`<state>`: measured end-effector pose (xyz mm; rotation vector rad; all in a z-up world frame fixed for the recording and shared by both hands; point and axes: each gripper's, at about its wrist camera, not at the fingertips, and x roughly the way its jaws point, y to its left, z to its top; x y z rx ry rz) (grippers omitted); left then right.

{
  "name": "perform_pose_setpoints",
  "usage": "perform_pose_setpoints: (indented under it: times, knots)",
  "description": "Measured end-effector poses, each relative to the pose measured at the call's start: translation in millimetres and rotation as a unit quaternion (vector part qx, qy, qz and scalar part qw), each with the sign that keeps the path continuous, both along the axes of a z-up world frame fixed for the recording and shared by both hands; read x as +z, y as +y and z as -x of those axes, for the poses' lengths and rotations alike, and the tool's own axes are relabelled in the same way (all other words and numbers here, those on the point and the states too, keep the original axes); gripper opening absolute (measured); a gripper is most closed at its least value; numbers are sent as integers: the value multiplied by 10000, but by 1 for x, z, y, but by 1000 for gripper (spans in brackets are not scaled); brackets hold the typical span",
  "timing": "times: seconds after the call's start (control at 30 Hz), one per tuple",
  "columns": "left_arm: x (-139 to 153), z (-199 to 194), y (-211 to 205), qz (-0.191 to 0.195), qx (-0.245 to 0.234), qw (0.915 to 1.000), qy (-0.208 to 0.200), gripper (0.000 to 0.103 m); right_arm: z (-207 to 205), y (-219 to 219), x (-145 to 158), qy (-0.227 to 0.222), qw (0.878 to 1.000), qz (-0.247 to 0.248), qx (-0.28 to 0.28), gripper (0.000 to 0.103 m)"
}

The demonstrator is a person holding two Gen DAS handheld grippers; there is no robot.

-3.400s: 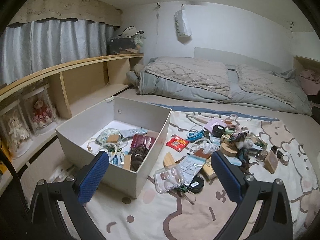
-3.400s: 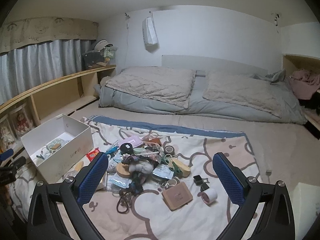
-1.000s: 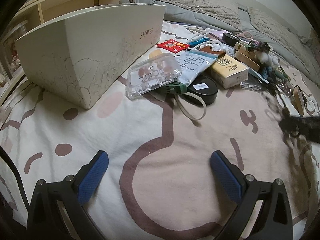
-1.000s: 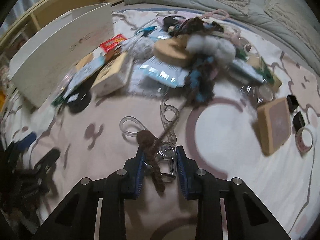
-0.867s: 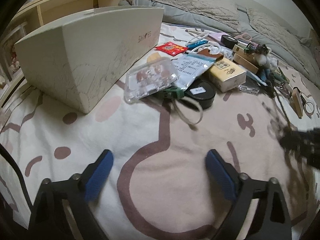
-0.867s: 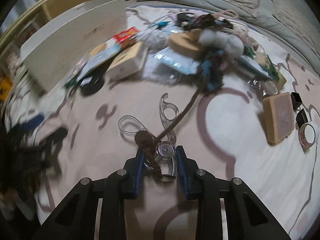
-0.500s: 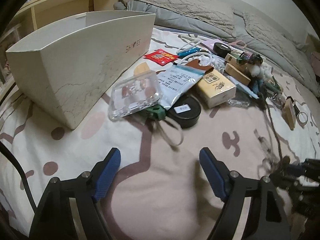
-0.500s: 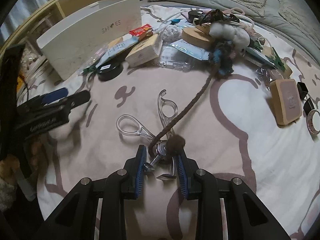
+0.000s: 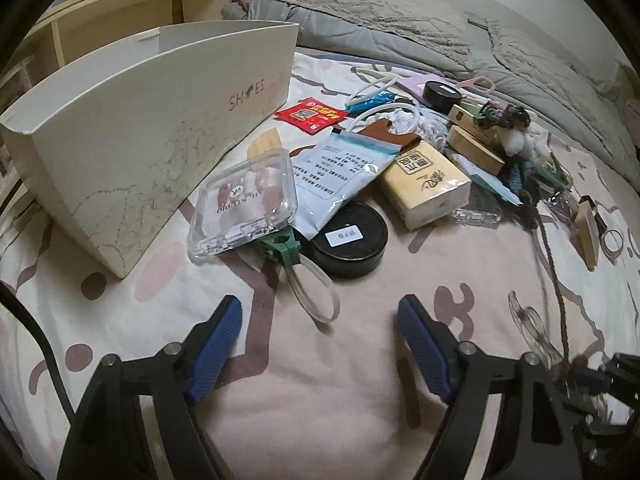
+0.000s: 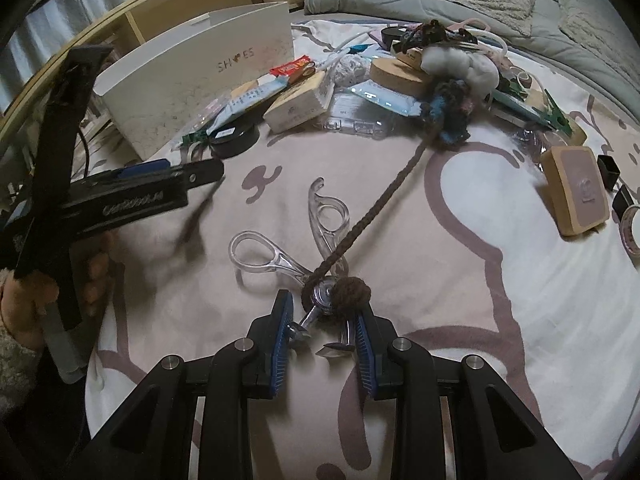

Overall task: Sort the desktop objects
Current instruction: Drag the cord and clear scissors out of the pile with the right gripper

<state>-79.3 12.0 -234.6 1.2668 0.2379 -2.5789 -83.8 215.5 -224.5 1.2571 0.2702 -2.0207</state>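
Observation:
My right gripper (image 10: 323,320) is shut on the blade end of clear-handled scissors (image 10: 280,256), together with the knotted end of a brown cord (image 10: 372,212) that runs up to the pile of small objects (image 10: 420,72). The scissors also show at the right edge of the left wrist view (image 9: 532,324). My left gripper (image 9: 320,332) is open and empty, low over the blanket, in front of a clear strap with a green clip (image 9: 304,276), a black round tin (image 9: 348,236) and a clear nail case (image 9: 244,204). The white shoe box (image 9: 132,120) stands at the left.
The pile holds a yellow tissue pack (image 9: 424,184), a blue-white pouch (image 9: 344,164), a red sachet (image 9: 312,114), wooden blocks (image 9: 474,148) and a fluffy white toy (image 10: 460,64). A tan pad (image 10: 576,196) and tape roll (image 10: 632,228) lie right. Bedding (image 9: 400,16) behind.
My right gripper has closed on the scissors and cord and drawn them back toward me. My left gripper has dropped low over the blanket, crept toward the strap, and its fingers have narrowed.

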Motion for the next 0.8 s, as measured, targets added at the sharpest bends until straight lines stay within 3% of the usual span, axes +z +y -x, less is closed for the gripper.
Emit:
perform_pose_setpoints:
  times: [0.13, 0.27, 0.37, 0.47, 0.8]
  knots:
    - [-2, 2, 0, -14, 16, 10000, -27, 55, -4, -2, 1, 108, 9999, -94, 18, 30]
    - [-1, 1, 2, -53, -65, 10000, 4, 23, -4, 2, 1, 46, 10000, -55, -45, 30]
    - [0, -2, 1, -175, -131, 9997, 64, 13, -6, 1, 1, -9, 9998, -161, -111, 30]
    - [2, -3, 3, -223, -176, 9995, 105, 7, -11, -1, 3, -41, 9992, -355, -191, 30]
    - [9, -10, 22, -91, -536, 9984, 159, 6, -20, 1, 8, -260, 9978, -558, -267, 30]
